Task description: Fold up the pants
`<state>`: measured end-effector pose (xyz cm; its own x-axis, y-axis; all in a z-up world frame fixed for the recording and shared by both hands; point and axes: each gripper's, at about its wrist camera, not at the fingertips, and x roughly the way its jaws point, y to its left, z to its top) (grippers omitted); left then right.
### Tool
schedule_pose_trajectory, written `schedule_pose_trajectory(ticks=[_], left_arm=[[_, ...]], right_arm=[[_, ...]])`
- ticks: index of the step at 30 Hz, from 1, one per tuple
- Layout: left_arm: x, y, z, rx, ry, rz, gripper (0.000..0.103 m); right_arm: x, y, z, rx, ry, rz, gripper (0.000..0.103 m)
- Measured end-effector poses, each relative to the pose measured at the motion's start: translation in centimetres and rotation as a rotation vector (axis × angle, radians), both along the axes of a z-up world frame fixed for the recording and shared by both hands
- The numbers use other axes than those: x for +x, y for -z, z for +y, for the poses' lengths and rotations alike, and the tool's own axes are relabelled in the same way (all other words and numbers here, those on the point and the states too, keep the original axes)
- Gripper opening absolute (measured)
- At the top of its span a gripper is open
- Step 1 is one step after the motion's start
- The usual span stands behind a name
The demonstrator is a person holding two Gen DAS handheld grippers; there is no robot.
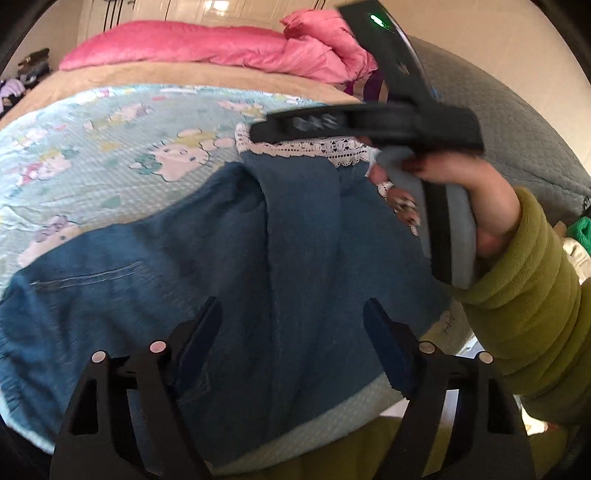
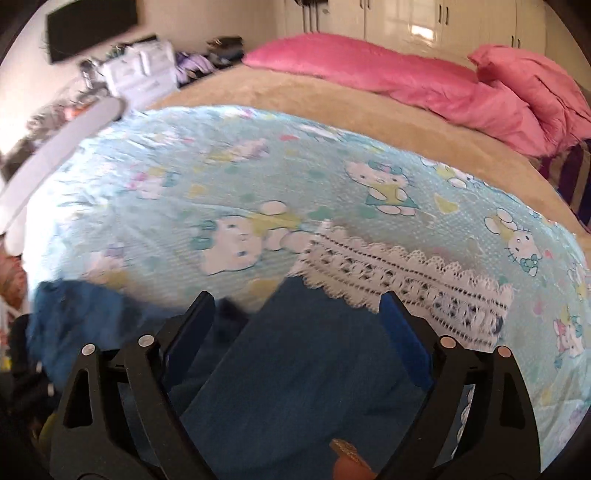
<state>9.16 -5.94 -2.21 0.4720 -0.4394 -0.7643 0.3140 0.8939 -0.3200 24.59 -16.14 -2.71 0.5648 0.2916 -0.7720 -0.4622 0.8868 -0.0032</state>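
Observation:
Blue pants [image 1: 229, 258] with a white lace hem [image 1: 314, 147] lie on a light-blue cartoon-print sheet [image 1: 110, 147] on the bed, one leg folded over the other. My left gripper [image 1: 291, 314] is open just above the waist end of the pants, holding nothing. My right gripper [image 2: 297, 306] is open over the leg end [image 2: 295, 350], close to the lace hem [image 2: 406, 277]. In the left wrist view the right gripper's body [image 1: 369, 118] hovers over the hem, held by a hand in an olive-green sleeve [image 1: 528, 295].
A pink duvet [image 2: 388, 81] and pink pillow [image 2: 528, 81] lie at the far side on a tan blanket [image 2: 277, 96]. Clutter [image 2: 140, 70] sits at the far left. A grey quilted surface [image 1: 517, 122] is to the right. White wardrobe doors [image 2: 406, 26] stand behind.

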Motion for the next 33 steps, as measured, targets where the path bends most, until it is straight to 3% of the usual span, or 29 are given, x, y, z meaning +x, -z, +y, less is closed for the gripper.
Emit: schedule_pose_trajectory(ticks=[3, 6, 13, 15, 16, 18, 19, 20, 28, 33], left_arm=[[1.2, 1.1, -0.8, -0.022, 0.011, 0.033, 0.068], [1.8, 2.3, -1.5, -0.028, 0.016, 0.049, 0.056], [0.6, 2.8, -1.8, -0.028, 0.047, -0.007, 0.056], [0.2, 2.8, -1.8, -0.028, 0.05, -0.014, 0.056], [-0.1, 2.8, -1.8, -0.033, 0.049, -0.015, 0.056], [-0.3, 2.7, -1.4, -0.046, 0.045, -0.015, 0.056], [-0.4, 2.7, -1.3, -0.052, 0.042, -0.015, 0.056], [-0.5, 2.6, -1.0, -0.057, 0.041, -0.017, 0.058], [-0.6, 2.2, 1.6, -0.108, 0.009, -0.017, 0.059], [-1.5, 1.7, 0.5, -0.062, 0.022, -0.059, 0.056]], right_arm=[[2.0, 1.2, 1.3, -0.079, 0.017, -0.015, 0.084], [4.1, 2.4, 2.0, -0.078, 0.043, 0.031, 0.084], [7.2, 4.7, 4.1, -0.182, 0.096, 0.037, 0.084], [7.9, 5.4, 4.0, -0.173, 0.101, 0.06, 0.07], [8.2, 5.6, 3.7, -0.148, 0.103, 0.076, 0.055], [8.4, 5.4, 3.0, -0.138, 0.122, 0.069, 0.035], [8.4, 5.1, 2.5, -0.122, 0.12, 0.068, 0.018], [8.3, 4.8, 2.0, -0.091, 0.119, 0.071, 0.013], [4.7, -0.4, -4.8, 0.097, 0.166, 0.02, 0.008], [1.6, -3.6, -9.8, 0.196, 0.214, -0.024, 0.008]])
